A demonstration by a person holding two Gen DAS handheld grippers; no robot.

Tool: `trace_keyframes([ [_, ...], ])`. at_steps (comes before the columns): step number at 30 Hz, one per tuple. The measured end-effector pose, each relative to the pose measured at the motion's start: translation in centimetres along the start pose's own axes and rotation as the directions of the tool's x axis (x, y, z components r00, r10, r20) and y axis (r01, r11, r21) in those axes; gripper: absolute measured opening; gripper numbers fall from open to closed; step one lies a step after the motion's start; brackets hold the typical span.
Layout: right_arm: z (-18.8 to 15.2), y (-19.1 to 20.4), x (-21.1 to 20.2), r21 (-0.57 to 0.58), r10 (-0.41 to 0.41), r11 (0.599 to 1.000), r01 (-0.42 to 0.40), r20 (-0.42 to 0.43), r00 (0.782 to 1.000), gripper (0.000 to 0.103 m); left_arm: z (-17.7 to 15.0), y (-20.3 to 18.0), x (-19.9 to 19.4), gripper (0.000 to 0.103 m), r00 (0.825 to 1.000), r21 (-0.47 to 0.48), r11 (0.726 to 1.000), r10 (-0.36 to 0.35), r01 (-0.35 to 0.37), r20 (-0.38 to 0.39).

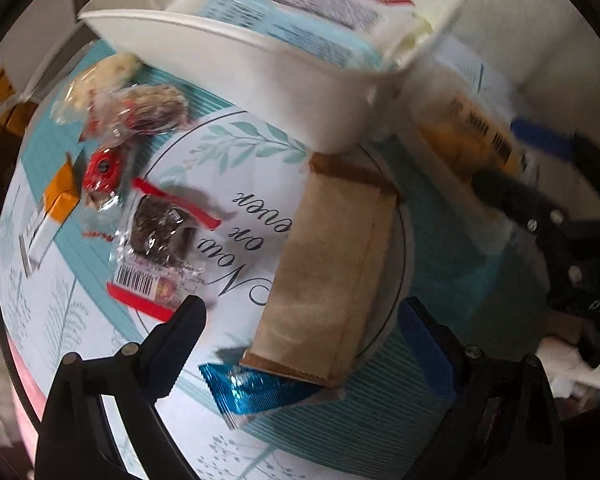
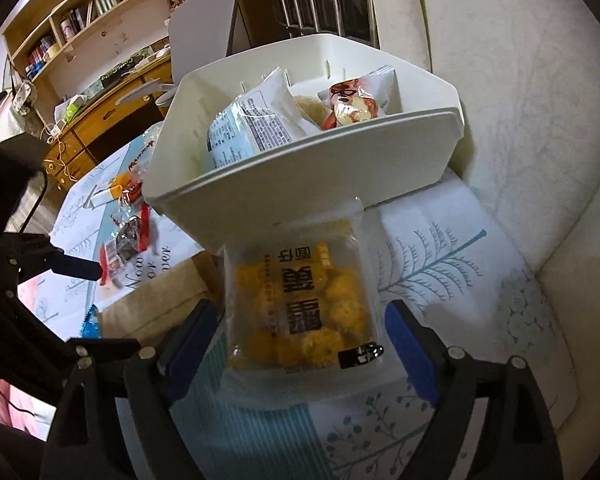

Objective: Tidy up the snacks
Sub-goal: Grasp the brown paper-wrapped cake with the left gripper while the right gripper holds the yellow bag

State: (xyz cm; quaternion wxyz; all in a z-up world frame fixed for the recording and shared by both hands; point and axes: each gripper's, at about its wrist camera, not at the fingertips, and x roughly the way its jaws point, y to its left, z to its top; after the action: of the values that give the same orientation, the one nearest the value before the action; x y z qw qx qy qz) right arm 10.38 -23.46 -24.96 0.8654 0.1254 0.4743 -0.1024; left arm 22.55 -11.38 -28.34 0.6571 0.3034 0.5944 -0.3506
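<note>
Yellow snack packet (image 2: 302, 312) lies flat on the printed tablecloth (image 2: 440, 260), between the spread pads of the right gripper (image 2: 300, 344), neither pad pressing it. Long axis runs away from the gripper; far end touches the white bin (image 2: 300, 168), probably staged for loading. Left gripper (image 1: 312, 336) hangs spread above the brown paper packet (image 1: 332, 264), likely the next pick.

Covered by a printed cloth (image 1: 260, 184) in white and teal with leaf motifs and script lettering. Lying directly on it: white bin (image 2: 300, 176), brown paper packet (image 1: 332, 272), blue foil wrapper (image 1: 256, 394), clear packet of yellow snacks (image 2: 300, 312), red-edged dark snack packet (image 1: 160, 240).
</note>
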Motion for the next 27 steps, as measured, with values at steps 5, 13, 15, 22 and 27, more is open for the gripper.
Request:
trace_keyframes([
  [5, -0.4, 0.6, 0.9, -0.064, -0.025, 0.998, 0.026, 0.017, 1.000, 0.087, 0.0, -1.3, 1.8, 0.094, 0.999, 0.071, 0.997, 0.044, -0.042, -0.021],
  [13, -0.5, 1.6, 2.0, -0.120, -0.063, 0.991, 0.065, 0.024, 0.998, 0.089, 0.2, -1.6, 2.6, 0.086, 0.999, 0.074, 0.997, 0.021, -0.018, -0.035],
  [15, -0.6, 1.5, 2.4, -0.120, -0.070, 0.990, 0.071, 0.014, 0.997, 0.089, 0.5, -1.6, 2.6, 0.078, 0.999, 0.066, 0.998, -0.001, 0.003, -0.035],
  [22, -0.2, 1.7, 3.0, -0.114, -0.083, 0.990, 0.081, -0.006, 0.997, 0.088, 1.0, -2.2, 1.8, 0.060, 0.999, 0.089, 0.996, -0.019, 0.023, -0.046],
  [27, 0.1, 1.3, 3.3, -0.102, -0.068, 0.993, 0.065, -0.035, 0.997, 0.083, 1.5, -3.7, 1.2, 0.055, 0.999, 0.074, 0.997, -0.015, 0.018, -0.049],
])
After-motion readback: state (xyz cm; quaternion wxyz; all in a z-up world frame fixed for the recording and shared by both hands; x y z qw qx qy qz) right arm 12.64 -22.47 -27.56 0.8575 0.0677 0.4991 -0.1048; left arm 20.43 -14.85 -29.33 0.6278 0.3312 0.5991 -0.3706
